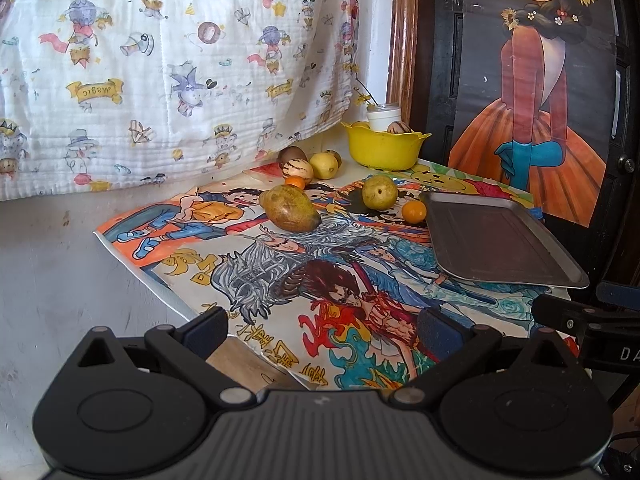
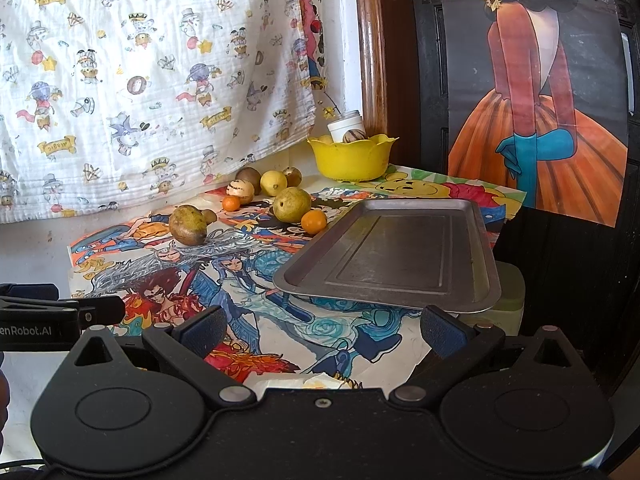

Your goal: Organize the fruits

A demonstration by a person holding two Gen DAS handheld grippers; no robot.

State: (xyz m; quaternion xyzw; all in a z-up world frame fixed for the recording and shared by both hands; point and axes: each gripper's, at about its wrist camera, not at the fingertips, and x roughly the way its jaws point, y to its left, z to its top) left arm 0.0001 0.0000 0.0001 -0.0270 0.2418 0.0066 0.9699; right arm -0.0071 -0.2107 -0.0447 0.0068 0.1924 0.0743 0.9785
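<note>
1. On the table's drawing-covered top, both grippers hang back at the near edge, well apart from any fruit. The left gripper (image 1: 322, 330) has its jaws spread and holds nothing; the right gripper (image 2: 320, 330) is likewise spread and empty.

2. Fruit lies loose across the far half of the drawings: a big greenish-brown mango (image 1: 289, 208), a round green pear (image 1: 380, 192) just beside a small orange fruit (image 1: 414, 212), and a second small orange one (image 1: 295, 182) in front of a back cluster — a striped pale fruit (image 1: 298, 169), a lemon (image 1: 324, 166) and a brown fruit (image 1: 292, 155) near the hanging cloth.

3. Possible destinations: the metal tray (image 2: 396, 256), bare, on the right side, and the yellow bowl (image 2: 350, 158) at the back, already holding a striped fruit. Which one the task intends cannot be told; the bare tray seems likely.

4. Judged step — reach for a first fruit. Advice:
   - Take nearer, isolated fruit first; the mango sits clear on all sides.
   - Close across the mango's short axis, low on its belly, so it cannot squirt out.
   - The right gripper suits the pear and orange beside the tray; approach from the open side, since round fruit will roll if nudged.
   - Lift clear of the tray's raised rim before setting down.
</note>
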